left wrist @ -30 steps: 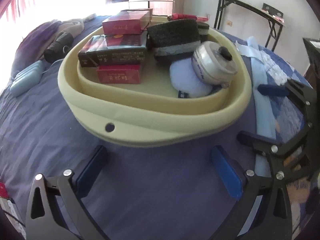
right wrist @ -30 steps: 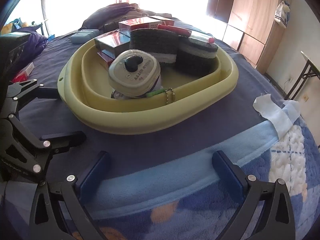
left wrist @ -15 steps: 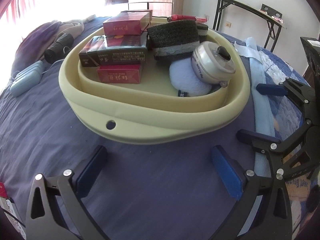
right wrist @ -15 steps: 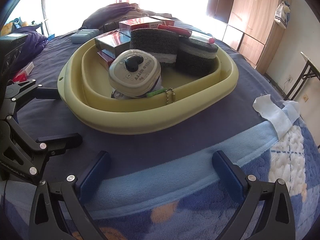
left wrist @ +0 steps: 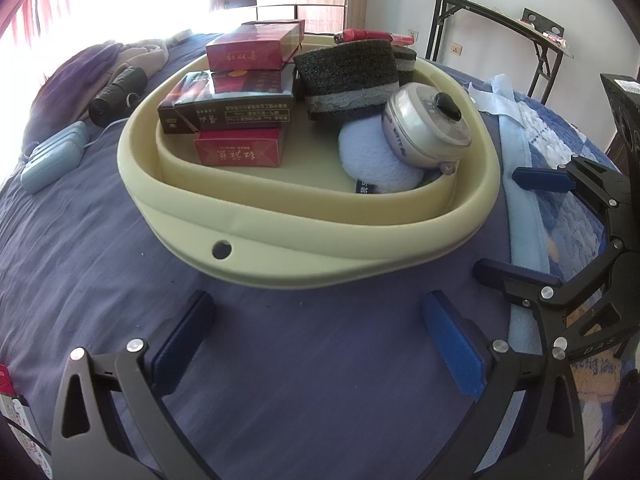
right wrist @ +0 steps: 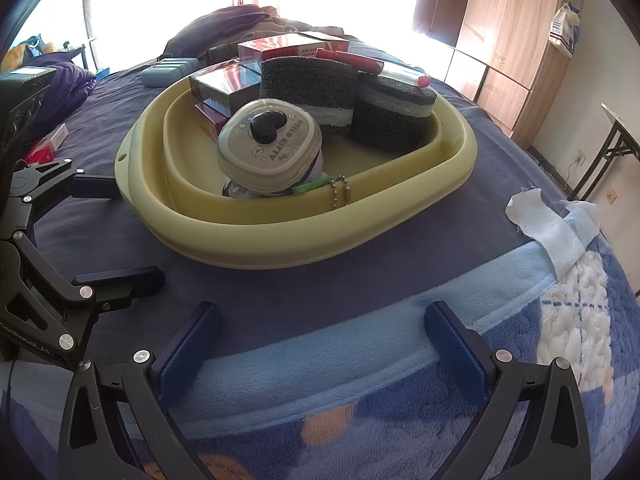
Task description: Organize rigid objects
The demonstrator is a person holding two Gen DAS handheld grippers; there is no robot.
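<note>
Both grippers hang low over the bed (left wrist: 100, 280), near side of the yellow basin (left wrist: 304, 256), and neither has anything in it. The left gripper (left wrist: 320, 340) is spread wide, empty; the right gripper (right wrist: 324, 344) is just as wide, empty too.

The basin sits mid-bed, already loaded: red boxes (left wrist: 240, 152) stacked on the far left, dark sponges (left wrist: 348, 76) at the far side, a round lidded tin (right wrist: 270, 146) tilted against a pale blue puff (left wrist: 372, 160) on the right.

The risk looks to be that tin. It leans rather than sits flat, so a nudge to the basin on this soft bedding could roll it. The box stack is stepped and could slide the same way. A bead chain (right wrist: 340, 192) drapes over the inner rim and might snag a finger.

What lies beneath the tin is hidden. The red item behind the sponges is cut off, and the bright window washes out the far end of the bed.
</note>
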